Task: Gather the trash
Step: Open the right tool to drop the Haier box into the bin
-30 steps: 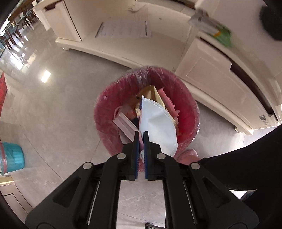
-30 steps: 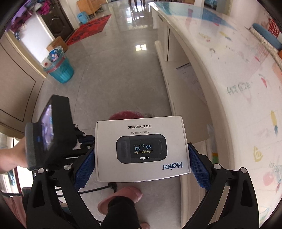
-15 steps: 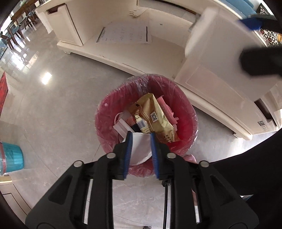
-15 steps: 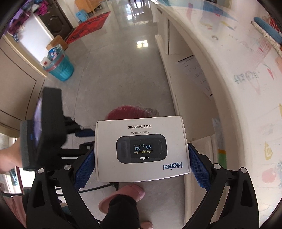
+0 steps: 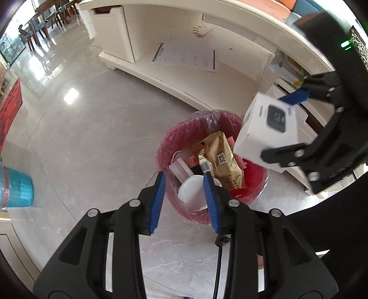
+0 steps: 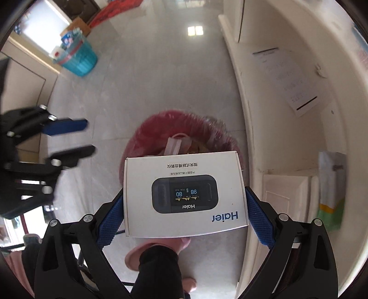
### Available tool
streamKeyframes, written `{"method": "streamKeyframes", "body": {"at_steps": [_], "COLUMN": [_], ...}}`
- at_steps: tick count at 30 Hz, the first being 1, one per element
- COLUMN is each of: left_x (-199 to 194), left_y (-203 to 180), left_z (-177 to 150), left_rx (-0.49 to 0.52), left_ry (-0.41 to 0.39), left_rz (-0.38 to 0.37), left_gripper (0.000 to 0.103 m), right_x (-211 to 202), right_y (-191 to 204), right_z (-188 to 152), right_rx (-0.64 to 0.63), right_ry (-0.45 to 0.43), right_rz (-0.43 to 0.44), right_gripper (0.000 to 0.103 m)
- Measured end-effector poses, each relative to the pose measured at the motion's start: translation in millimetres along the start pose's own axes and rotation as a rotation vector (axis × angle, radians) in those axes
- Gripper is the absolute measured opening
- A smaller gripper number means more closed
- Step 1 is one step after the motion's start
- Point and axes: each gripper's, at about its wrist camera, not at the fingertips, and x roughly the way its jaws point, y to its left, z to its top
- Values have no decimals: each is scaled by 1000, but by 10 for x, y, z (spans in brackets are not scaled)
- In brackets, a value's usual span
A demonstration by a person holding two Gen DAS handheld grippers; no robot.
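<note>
I read this as a home interior, most likely a living or dining area. The floor (image 5: pixel 96 128) is polished grey stone tile that reflects window light. A cream-coloured low cabinet (image 5: pixel 161 76) with a curved front runs along one side; a printed sheet of paper (image 5: pixel 186 57) lies on its lower shelf. In the left wrist view I see dining chairs and a table (image 5: pixel 43 20) at the far end, and the edge of a red rug (image 5: pixel 9 110). A pink-lined waste bin (image 5: pixel 184 138) stands on the floor, with a second teal bin (image 6: pixel 78 57) well apart from it. I also see a foot in a pink house slipper (image 6: pixel 158 250).
</note>
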Motion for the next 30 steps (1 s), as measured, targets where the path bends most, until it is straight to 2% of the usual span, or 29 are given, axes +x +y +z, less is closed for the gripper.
{"method": "streamKeyframes", "body": {"at_steps": [2, 3, 7, 11, 21, 30], "left_x": [-5, -3, 38, 95, 149, 143], "left_y": [13, 15, 34, 69, 73, 57], "left_z": [-8, -14, -17, -17, -24, -25], "left_rx": [-6, -7, -14, -21, -29, -23], "left_ry": [-10, -11, -3, 8, 23, 25], "left_rz": [6, 6, 9, 7, -3, 0], "left_gripper": [43, 43, 43, 43, 43, 43], "right_x": [103, 175, 368, 425, 541, 520], "right_y": [-12, -2, 104, 198, 128, 112], "right_z": [32, 55, 107, 116, 141, 166], "right_rx": [2, 4, -14, -43, -4, 16], "right_ry": [25, 41, 81, 80, 106, 107], "right_rz": [11, 9, 17, 28, 31, 69], "right_gripper": [94, 94, 94, 94, 95, 96]}}
